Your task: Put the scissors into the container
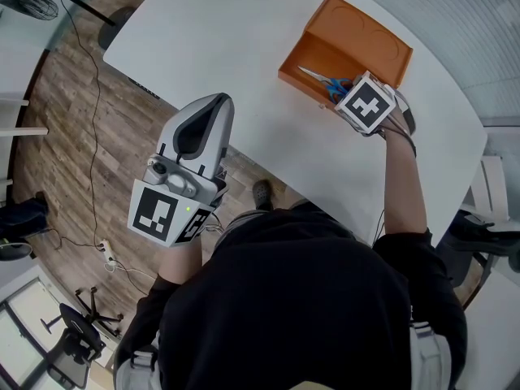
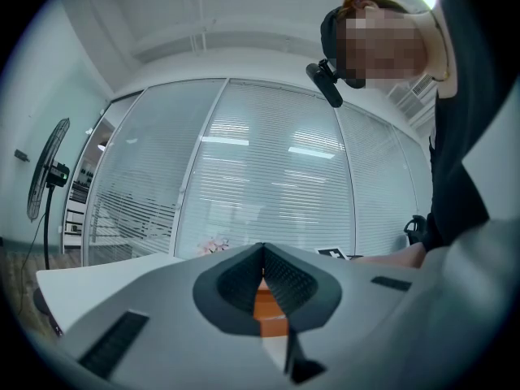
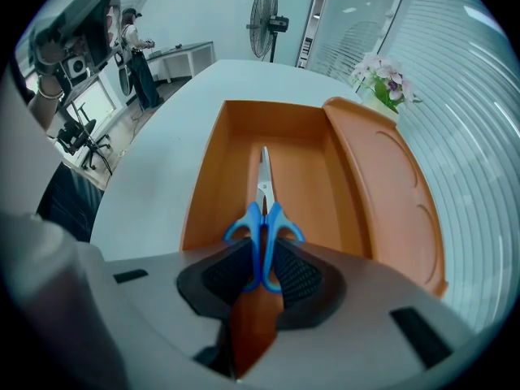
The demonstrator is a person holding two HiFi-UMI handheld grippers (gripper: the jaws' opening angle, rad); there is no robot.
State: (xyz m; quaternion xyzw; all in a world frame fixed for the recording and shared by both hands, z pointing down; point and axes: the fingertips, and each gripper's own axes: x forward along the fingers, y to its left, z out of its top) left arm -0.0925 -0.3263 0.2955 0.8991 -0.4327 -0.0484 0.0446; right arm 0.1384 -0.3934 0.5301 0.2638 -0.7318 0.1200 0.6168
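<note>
Right tool (image 3: 262, 260) — scissors (image 3: 263, 210) in container (image 3: 305, 157)

Left gripper (image 1: 214, 102): light-grey moulded shell, black cross-hatched pads (image 2: 290, 283); marker cube (image 1: 156, 214) carries black-and-white squares; green indicator light (image 1: 188, 210) beside it; thin cables (image 1: 218, 227) at the wrist; right gripper (image 3: 262, 268): same build; person's clothing: black short-sleeved top (image 1: 309, 299).

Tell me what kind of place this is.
Probably an office or meeting room: a large white table, a glass wall hung with blinds, a standing fan, and a wheeled office chair on the wood-look floor.
</note>
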